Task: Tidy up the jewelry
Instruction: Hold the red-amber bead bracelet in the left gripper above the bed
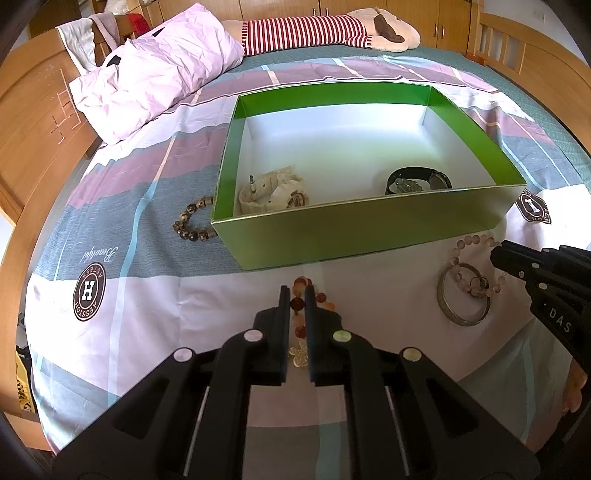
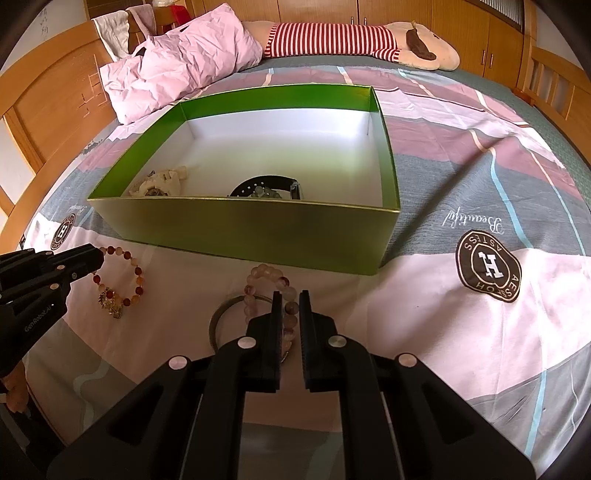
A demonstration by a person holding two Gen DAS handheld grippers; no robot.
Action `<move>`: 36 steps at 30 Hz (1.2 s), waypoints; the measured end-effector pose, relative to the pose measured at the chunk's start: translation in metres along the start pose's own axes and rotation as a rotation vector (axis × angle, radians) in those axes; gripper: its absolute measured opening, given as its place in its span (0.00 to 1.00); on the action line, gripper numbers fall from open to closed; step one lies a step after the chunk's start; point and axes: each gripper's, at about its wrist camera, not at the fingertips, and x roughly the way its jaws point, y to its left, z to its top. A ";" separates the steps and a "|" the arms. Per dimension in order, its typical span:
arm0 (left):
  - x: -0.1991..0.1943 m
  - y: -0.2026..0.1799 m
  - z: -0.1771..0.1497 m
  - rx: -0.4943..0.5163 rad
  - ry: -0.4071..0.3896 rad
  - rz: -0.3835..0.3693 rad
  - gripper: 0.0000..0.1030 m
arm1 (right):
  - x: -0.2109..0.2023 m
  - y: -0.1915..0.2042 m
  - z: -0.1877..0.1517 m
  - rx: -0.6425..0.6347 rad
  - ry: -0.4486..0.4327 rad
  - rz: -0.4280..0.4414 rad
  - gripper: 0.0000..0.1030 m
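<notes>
A green box (image 1: 354, 229) (image 2: 236, 229) stands on the bed and holds a cream watch (image 1: 273, 192) (image 2: 159, 186) and a black watch (image 1: 417, 181) (image 2: 269, 190). My left gripper (image 1: 296, 295) (image 2: 99, 258) sits over an orange bead bracelet (image 1: 297, 306) (image 2: 125, 280), its jaws narrowly apart with beads between them. My right gripper (image 2: 288, 299) (image 1: 496, 254) sits over a pink bead bracelet (image 2: 273, 280) (image 1: 469, 266), beads between its narrowly parted jaws. A silver bangle (image 1: 463, 299) (image 2: 221, 317) lies under the pink bracelet. A dark bead bracelet (image 1: 188, 221) lies left of the box.
A pink pillow (image 1: 155, 74) (image 2: 184, 55) and a striped plush toy (image 1: 325, 29) (image 2: 351, 38) lie at the far end of the bed. Wooden bed frame (image 1: 33, 129) runs along the left; cabinets stand behind.
</notes>
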 end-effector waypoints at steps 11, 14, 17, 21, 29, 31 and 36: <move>-0.002 -0.001 0.001 0.005 -0.006 0.004 0.07 | 0.000 0.003 0.000 -0.010 0.006 -0.002 0.08; -0.002 -0.002 0.000 0.009 -0.003 0.006 0.07 | 0.001 0.004 -0.001 -0.013 0.008 -0.001 0.08; -0.003 -0.001 0.000 0.008 -0.007 0.005 0.07 | -0.001 0.005 0.000 -0.014 -0.002 0.001 0.08; -0.004 -0.001 0.001 0.004 -0.008 0.006 0.07 | -0.001 0.005 0.000 -0.011 -0.004 0.001 0.08; -0.004 -0.001 0.000 0.009 -0.007 0.005 0.07 | -0.001 0.006 -0.001 -0.014 -0.002 0.001 0.08; -0.003 -0.002 0.000 0.012 -0.005 0.006 0.07 | 0.000 0.006 -0.001 -0.017 0.000 0.000 0.08; -0.004 -0.002 0.000 0.009 -0.008 0.005 0.07 | 0.000 0.008 -0.002 -0.020 0.002 0.002 0.08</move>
